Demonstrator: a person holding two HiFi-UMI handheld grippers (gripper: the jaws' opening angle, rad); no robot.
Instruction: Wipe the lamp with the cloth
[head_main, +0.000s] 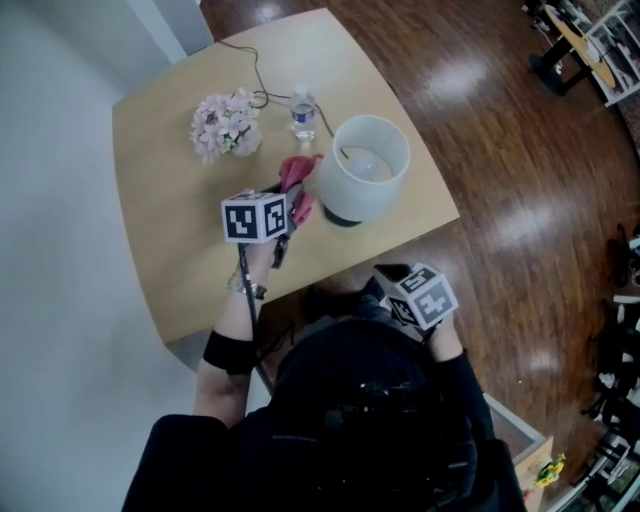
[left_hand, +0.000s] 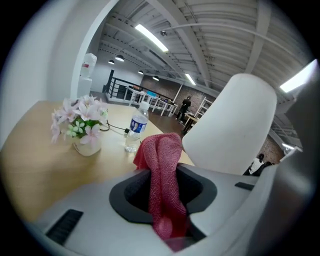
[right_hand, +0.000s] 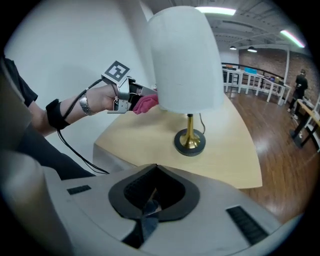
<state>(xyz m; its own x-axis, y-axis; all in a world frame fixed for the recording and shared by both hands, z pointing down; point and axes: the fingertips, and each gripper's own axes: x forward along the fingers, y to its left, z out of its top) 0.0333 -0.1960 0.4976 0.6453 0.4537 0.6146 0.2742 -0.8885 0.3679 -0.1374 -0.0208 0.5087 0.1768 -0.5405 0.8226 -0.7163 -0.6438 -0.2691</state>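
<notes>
The lamp (head_main: 365, 165) has a white shade and a brass stem on a dark round base (right_hand: 190, 142); it stands near the table's right front edge. My left gripper (head_main: 297, 200) is shut on a red cloth (head_main: 298, 185), which hangs out of the jaws just left of the shade. In the left gripper view the cloth (left_hand: 162, 185) sits beside the shade (left_hand: 235, 125); whether they touch I cannot tell. The right gripper view shows the left gripper (right_hand: 135, 100) and cloth (right_hand: 146, 104) against the shade's left side. My right gripper (head_main: 392, 274) hovers off the table's front edge, jaws together, empty.
A vase of pink flowers (head_main: 225, 125) and a water bottle (head_main: 303, 115) stand behind the lamp on the wooden table (head_main: 180, 250). A dark cable (head_main: 255, 65) runs across the table's far part. Wooden floor lies to the right.
</notes>
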